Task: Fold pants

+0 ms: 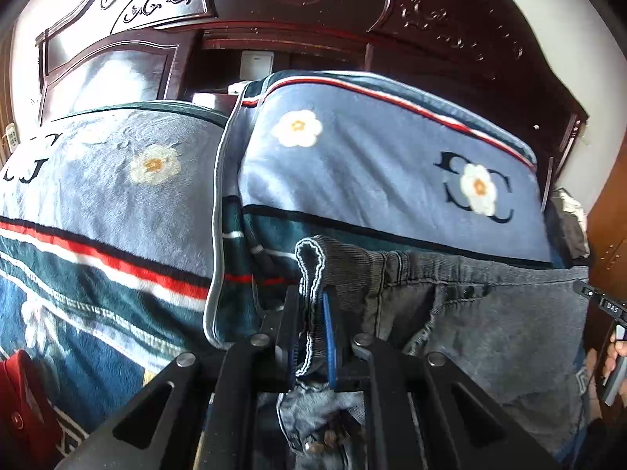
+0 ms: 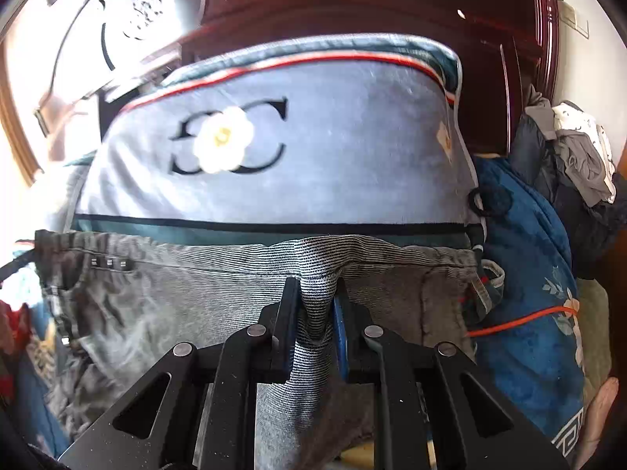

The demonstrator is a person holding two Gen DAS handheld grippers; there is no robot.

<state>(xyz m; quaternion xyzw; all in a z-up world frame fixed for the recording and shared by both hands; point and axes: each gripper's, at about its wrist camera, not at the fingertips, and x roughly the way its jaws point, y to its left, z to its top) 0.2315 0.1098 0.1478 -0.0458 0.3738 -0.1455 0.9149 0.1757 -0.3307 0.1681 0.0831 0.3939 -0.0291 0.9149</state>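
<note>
Left wrist view: the left tool (image 1: 311, 313) is pressed together on a bunched corner of the waistband of the pants (image 1: 490, 313), the ribbed band being folded over between its 2 fingers (image 1: 292, 313), 1 of which carries a blue pad. Metal buttons of the fly are seen below the grip. The grey denim is spread to the right along the waistband, in front of 2 blue pillows (image 1: 372, 164) patterned with white flowers, dark letters and red, white and green stripes. A carved dark wooden headboard (image 1: 301, 4) is seen behind the pillows. At the right edge a hand (image 1: 617, 352) and part of the other tool are visible.

Right wrist view: the right tool (image 2: 317, 309) is pinching a fold of the striped elastic waistband near its middle, the cloth being gathered between the 2 fingers (image 2: 288, 313). The pants (image 2: 156, 305) are stretched sideways just in front of a pillow (image 2: 274, 137). A blue quilt (image 2: 529, 274) with an orange cord across it and a heap of clothes (image 2: 576, 149) lie to the right.
</note>
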